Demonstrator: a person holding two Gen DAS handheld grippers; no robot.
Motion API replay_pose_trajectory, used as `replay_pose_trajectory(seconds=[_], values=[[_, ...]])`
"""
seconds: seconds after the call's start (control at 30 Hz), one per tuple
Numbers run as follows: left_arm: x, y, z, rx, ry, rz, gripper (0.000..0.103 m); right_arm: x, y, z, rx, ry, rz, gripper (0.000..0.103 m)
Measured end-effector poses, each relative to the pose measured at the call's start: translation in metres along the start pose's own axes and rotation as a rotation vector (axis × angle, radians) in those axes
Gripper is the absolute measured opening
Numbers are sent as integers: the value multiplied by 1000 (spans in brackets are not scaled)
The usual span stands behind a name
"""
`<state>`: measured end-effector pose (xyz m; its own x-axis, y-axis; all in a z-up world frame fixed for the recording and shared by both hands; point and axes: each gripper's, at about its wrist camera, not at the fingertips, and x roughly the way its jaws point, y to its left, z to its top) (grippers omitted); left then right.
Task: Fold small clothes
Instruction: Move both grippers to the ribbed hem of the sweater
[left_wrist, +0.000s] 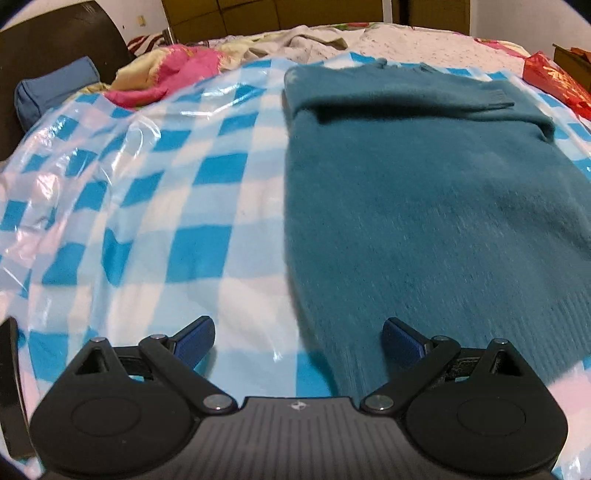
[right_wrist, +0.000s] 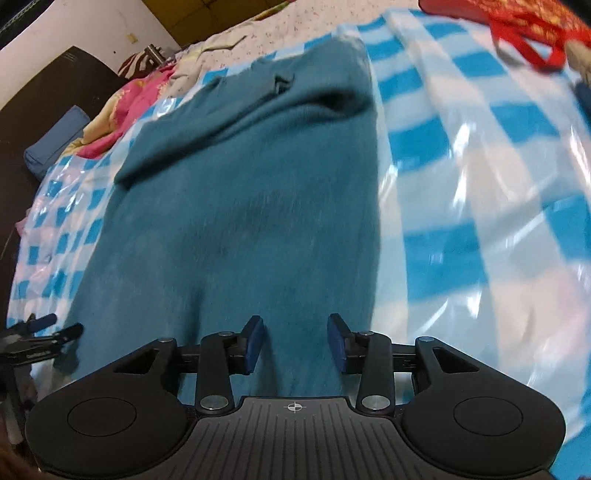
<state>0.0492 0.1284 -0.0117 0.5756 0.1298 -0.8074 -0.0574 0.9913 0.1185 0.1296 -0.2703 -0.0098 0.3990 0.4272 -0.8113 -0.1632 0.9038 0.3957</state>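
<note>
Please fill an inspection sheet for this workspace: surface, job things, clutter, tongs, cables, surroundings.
Surface: blue-and-white checked plastic sheet spread over a bed, wrinkled and glossy.
Job's things: teal sweater lying flat, one sleeve folded across the chest.
Clutter: pink bedding, blue cushion, red bag.
Tongs: left tongs open wide, empty; right tongs open over the sweater hem, nothing between the pads.
Cables: nothing seen.
Surroundings: dark headboard, white wall.

Teal knitted sweater (left_wrist: 424, 206) flat on blue-and-white checked plastic sheet (left_wrist: 166, 206), sleeve folded across its chest, pink crumpled blanket (left_wrist: 177, 74) at ten o'clock, red printed bag (left_wrist: 557, 83) at two o'clock
</note>
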Motion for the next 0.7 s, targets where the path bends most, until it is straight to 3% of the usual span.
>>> replay_pose_trajectory(seconds=[0.13,0.3,0.43,0.53,0.7], values=[[-6,7,-1,-53,19,-60,103,-8,2,-7,-21,33,52,47],[-7,9,-4,-58,23,-79,103,-14,3,-10,-42,44,43,47],[0,10,-4,-105,53,-142,96,-13,2,-16,-51,64,30,47],[2,4,-1,-82,52,-156,87,-15,-4,-17,-18,57,29,47],[11,4,3,-91,70,-161,87,-15,-15,-20,21,51,-12,47]])
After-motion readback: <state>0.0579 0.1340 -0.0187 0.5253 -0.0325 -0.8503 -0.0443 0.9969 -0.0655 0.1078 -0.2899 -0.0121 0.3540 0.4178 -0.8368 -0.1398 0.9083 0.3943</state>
